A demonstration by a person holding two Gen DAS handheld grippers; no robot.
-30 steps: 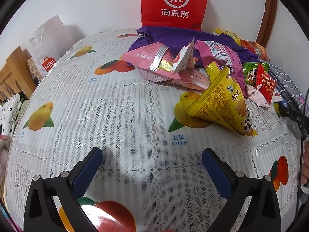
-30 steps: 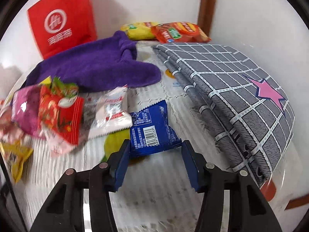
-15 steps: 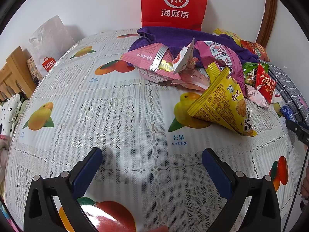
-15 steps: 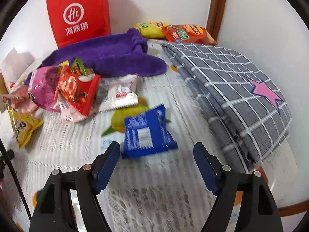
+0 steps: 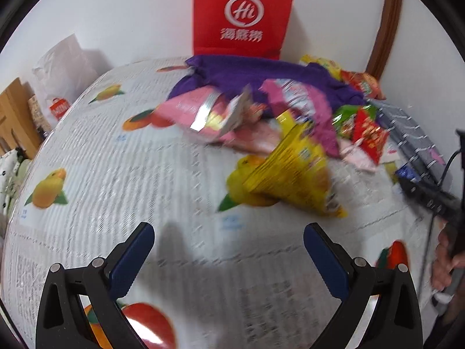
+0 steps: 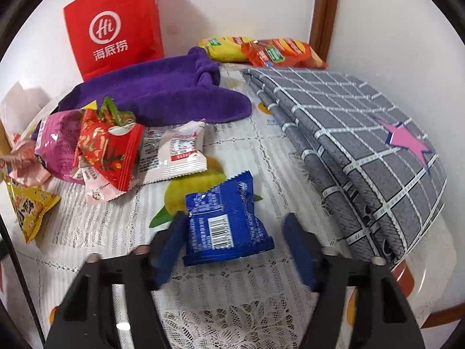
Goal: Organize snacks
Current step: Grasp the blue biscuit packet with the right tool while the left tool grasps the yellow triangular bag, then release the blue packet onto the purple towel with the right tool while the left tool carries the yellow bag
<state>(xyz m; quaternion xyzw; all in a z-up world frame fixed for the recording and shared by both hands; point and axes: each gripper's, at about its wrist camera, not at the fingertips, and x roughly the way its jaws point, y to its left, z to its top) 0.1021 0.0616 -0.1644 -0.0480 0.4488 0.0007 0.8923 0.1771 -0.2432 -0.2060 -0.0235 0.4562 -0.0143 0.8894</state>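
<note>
A blue snack packet lies flat on the lace tablecloth, between the open fingers of my right gripper, which is not closed on it. Left of it lie a white packet, a red packet and a pink packet. My left gripper is open and empty above bare cloth. Ahead of it lie a yellow packet and a pink packet in the snack pile. The blue packet shows at the far right.
A purple towel and a red paper bag stand at the back. Yellow and orange chip bags lie in the corner. A folded grey checked cloth fills the right side. A white bag stands far left.
My right gripper let go of the blue packet, opened wide, drew back, then came forward around it again. My left gripper has shifted; its view is blurred by motion.
</note>
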